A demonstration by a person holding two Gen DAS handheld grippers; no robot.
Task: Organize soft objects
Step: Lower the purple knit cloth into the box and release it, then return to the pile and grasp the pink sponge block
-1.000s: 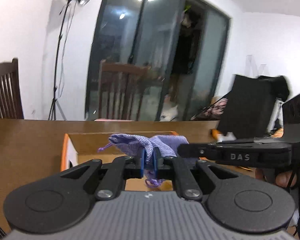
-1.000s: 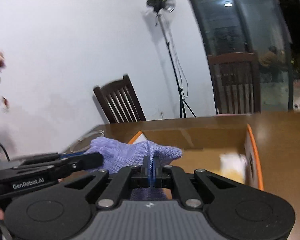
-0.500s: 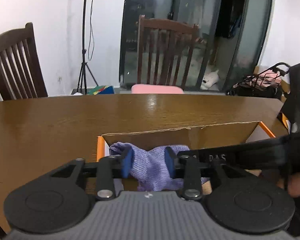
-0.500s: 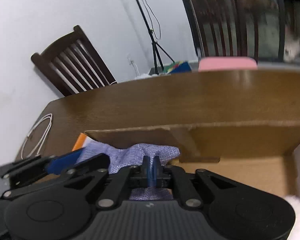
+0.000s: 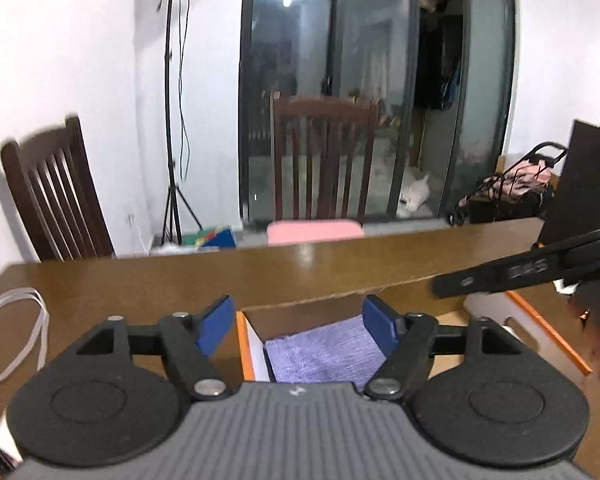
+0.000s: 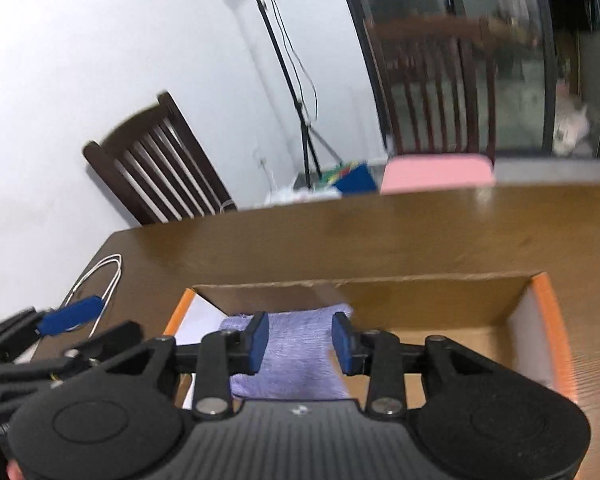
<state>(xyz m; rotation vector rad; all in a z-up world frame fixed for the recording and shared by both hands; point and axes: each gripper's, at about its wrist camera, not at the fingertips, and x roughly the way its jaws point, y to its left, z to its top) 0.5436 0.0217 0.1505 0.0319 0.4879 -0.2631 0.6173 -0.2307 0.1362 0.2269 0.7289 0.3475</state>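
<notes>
A folded purple knit cloth (image 5: 324, 354) lies inside an open cardboard box (image 5: 300, 306) with orange edges on the wooden table. My left gripper (image 5: 298, 324) is open above the box's left end, jaws wide apart and empty. My right gripper (image 6: 300, 340) is open too, with the purple cloth (image 6: 296, 356) lying below and between its blue pads, free of them. The box's far wall (image 6: 380, 288) and orange right edge (image 6: 548, 320) show in the right wrist view. The right gripper's finger (image 5: 512, 276) crosses the left wrist view; the left gripper's blue pad (image 6: 70, 316) shows in the right wrist view.
A white cable (image 5: 16, 332) lies on the table (image 5: 180, 284) at the left, also in the right wrist view (image 6: 96, 284). Two dark wooden chairs (image 5: 56, 200) (image 5: 324, 160), one with a pink cushion (image 5: 314, 230), stand behind. A light stand (image 5: 174, 120) is by the wall.
Both grippers held the purple cloth above the box a second ago. The left opened first, then the right; the cloth now lies flat in the box and both grippers have lifted.
</notes>
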